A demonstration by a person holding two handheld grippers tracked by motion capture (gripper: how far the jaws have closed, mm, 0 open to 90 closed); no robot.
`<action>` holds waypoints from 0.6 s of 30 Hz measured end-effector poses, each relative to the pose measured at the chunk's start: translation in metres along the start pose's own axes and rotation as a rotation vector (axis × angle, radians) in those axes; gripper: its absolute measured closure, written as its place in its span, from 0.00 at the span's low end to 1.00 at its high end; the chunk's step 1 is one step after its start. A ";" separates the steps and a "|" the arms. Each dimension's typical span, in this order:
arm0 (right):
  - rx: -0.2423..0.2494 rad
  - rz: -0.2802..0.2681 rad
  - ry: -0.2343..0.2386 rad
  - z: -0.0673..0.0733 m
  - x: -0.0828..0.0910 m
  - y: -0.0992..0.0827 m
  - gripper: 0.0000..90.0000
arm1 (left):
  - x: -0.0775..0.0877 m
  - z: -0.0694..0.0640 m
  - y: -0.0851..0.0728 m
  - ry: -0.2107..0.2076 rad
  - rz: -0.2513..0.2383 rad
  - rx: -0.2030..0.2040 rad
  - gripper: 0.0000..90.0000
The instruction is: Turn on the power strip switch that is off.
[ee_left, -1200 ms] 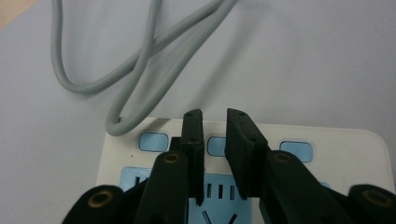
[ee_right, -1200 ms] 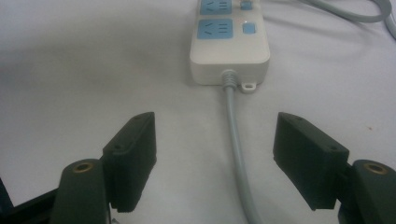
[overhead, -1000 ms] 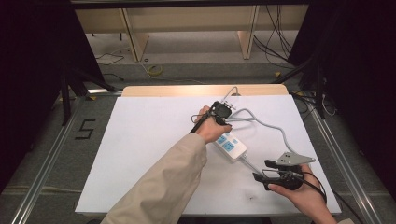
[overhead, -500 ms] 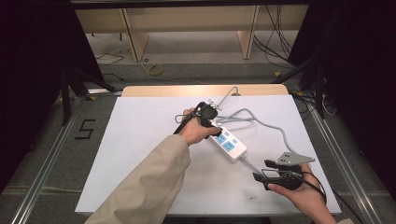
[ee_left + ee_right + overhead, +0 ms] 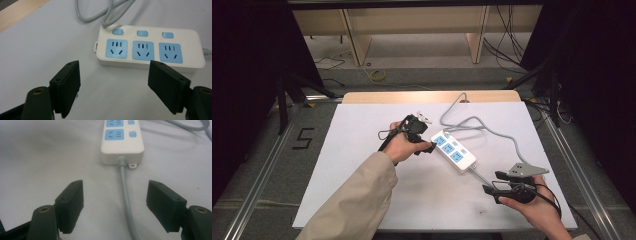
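A white power strip (image 5: 453,151) with three blue sockets and three blue switches lies on the white table sheet, right of centre. Its grey cable (image 5: 472,124) loops toward the back. My left gripper (image 5: 428,146) sits just left of the strip's near end. In the left gripper view the strip (image 5: 150,48) lies beyond the left gripper (image 5: 115,75); its jaws have just been opening and hold nothing. My right gripper (image 5: 490,182) rests open at the front right. In the right gripper view the strip's cord (image 5: 126,195) runs on the table between the wide jaws of the right gripper (image 5: 115,192), untouched.
The white sheet (image 5: 362,190) covers the table, with a wooden strip (image 5: 412,97) along the back edge. Metal rails (image 5: 262,170) flank the table. Wooden shelf legs and loose cables (image 5: 377,75) lie on the floor behind.
The left hand has drawn leftward off the power strip, and its jaws have spread apart. The strip's sockets now show in full. The right hand has stayed put.
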State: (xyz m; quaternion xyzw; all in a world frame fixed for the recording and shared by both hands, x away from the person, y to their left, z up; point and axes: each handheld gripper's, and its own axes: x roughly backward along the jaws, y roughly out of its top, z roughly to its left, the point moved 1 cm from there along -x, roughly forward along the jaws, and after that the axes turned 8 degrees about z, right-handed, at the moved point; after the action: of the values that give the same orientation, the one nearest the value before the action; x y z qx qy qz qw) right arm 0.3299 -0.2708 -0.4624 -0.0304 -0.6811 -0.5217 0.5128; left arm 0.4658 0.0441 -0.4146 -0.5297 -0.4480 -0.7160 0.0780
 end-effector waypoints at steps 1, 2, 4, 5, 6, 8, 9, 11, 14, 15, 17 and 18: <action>-0.001 0.001 -0.001 0.000 0.000 0.000 0.34 | 0.002 0.001 -0.003 0.001 -0.003 -0.001 0.28; -0.002 0.000 0.000 0.000 0.000 0.000 0.34 | 0.004 0.001 -0.005 0.000 -0.009 0.002 0.27; 0.000 0.002 -0.002 0.000 0.000 0.000 0.34 | 0.007 0.003 -0.011 -0.002 -0.019 0.004 0.27; 0.000 0.003 -0.001 0.000 0.000 0.000 0.34 | 0.009 0.004 -0.014 -0.003 -0.020 0.001 0.26; 0.000 0.003 -0.001 0.000 0.000 0.000 0.34 | 0.010 0.005 -0.017 0.000 -0.023 0.000 0.26; -0.001 0.005 0.000 0.000 0.000 0.000 0.34 | 0.013 0.007 -0.022 0.000 -0.029 0.005 0.25; -0.001 0.005 -0.001 0.000 -0.001 0.000 0.34 | 0.015 0.008 -0.026 0.000 -0.034 0.007 0.24; -0.001 0.005 0.000 0.000 -0.001 0.000 0.34 | 0.018 0.009 -0.030 -0.008 -0.042 0.015 0.24; -0.002 0.003 -0.001 0.000 -0.001 0.000 0.34 | 0.022 0.011 -0.038 -0.005 -0.056 0.011 0.23; -0.002 0.004 -0.001 0.000 -0.001 0.000 0.34 | 0.023 0.011 -0.041 -0.008 -0.066 0.012 0.23; -0.003 0.002 0.000 0.000 -0.001 0.000 0.34 | 0.025 0.013 -0.048 -0.021 -0.076 0.016 0.22; -0.004 0.003 0.000 0.000 -0.001 0.000 0.34 | 0.026 0.013 -0.051 -0.022 -0.081 0.017 0.22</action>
State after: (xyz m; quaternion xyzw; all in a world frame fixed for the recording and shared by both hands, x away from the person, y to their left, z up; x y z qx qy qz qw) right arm 0.3306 -0.2703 -0.4632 -0.0322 -0.6800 -0.5222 0.5136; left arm 0.4339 0.0929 -0.4206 -0.5181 -0.4760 -0.7090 0.0484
